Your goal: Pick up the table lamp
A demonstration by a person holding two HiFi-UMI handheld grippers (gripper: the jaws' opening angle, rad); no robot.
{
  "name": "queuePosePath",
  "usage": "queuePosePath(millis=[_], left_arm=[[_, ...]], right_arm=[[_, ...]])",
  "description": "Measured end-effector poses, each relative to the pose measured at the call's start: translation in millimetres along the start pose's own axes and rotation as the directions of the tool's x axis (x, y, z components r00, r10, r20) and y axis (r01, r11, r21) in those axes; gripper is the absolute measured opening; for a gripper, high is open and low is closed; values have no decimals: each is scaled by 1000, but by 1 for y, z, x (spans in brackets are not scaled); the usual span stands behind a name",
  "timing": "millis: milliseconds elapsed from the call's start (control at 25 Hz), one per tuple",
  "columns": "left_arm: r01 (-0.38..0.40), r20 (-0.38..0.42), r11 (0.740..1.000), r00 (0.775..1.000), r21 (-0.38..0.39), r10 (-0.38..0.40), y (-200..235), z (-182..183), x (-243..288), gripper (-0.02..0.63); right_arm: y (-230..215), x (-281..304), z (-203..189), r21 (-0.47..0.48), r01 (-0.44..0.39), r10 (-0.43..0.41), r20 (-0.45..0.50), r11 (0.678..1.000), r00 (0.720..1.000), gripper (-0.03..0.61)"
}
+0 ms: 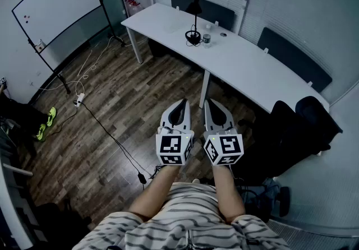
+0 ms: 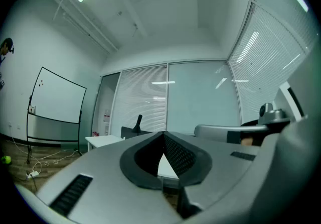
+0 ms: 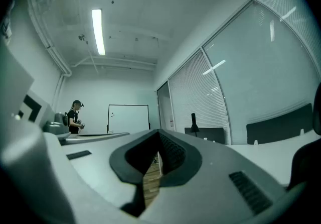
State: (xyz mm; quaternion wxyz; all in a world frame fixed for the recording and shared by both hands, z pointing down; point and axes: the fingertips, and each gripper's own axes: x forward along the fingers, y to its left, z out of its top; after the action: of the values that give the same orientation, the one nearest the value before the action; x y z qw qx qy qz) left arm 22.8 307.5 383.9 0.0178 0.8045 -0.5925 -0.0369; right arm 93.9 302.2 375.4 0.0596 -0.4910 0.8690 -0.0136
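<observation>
The black table lamp (image 1: 194, 7) stands on the far white table (image 1: 247, 66), its round base (image 1: 193, 36) near the table's middle. In the left gripper view the lamp (image 2: 138, 123) shows small and distant, left of the jaw tips; in the right gripper view the lamp (image 3: 193, 122) stands to their right. My left gripper (image 1: 183, 102) and right gripper (image 1: 208, 102) are held side by side over the wooden floor, well short of the table. Both point level toward it. Both are shut with nothing between the jaws, whose tips meet in each gripper view (image 2: 163, 132) (image 3: 159, 131).
Small items (image 1: 207, 38) sit beside the lamp base. Dark chairs (image 1: 291, 55) stand behind the table, and a black chair (image 1: 297, 125) is at my right. A whiteboard on a stand (image 1: 56, 2) is at left, with cables and a power strip (image 1: 79, 98) on the floor. A person (image 3: 75, 116) stands far off.
</observation>
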Motion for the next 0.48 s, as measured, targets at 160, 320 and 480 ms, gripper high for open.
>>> queuePosePath(millis=[160,320,480], left_arm=[[2,-1,1000,1000,-6,-2,4,-1,0,6],[7,2,1000,1000,-5,-7,8,-1,-3,6],[22,1,1000,1000,0,-22,9,-2,-6,6]], right_arm=[[2,2,-1,-8,5,-5,-6,1000,1000,11],[8,4,-5,-10,3,-3,-15,1000,1000,11],[11,0,-7,2,13,-13,-15,1000,1000,11]])
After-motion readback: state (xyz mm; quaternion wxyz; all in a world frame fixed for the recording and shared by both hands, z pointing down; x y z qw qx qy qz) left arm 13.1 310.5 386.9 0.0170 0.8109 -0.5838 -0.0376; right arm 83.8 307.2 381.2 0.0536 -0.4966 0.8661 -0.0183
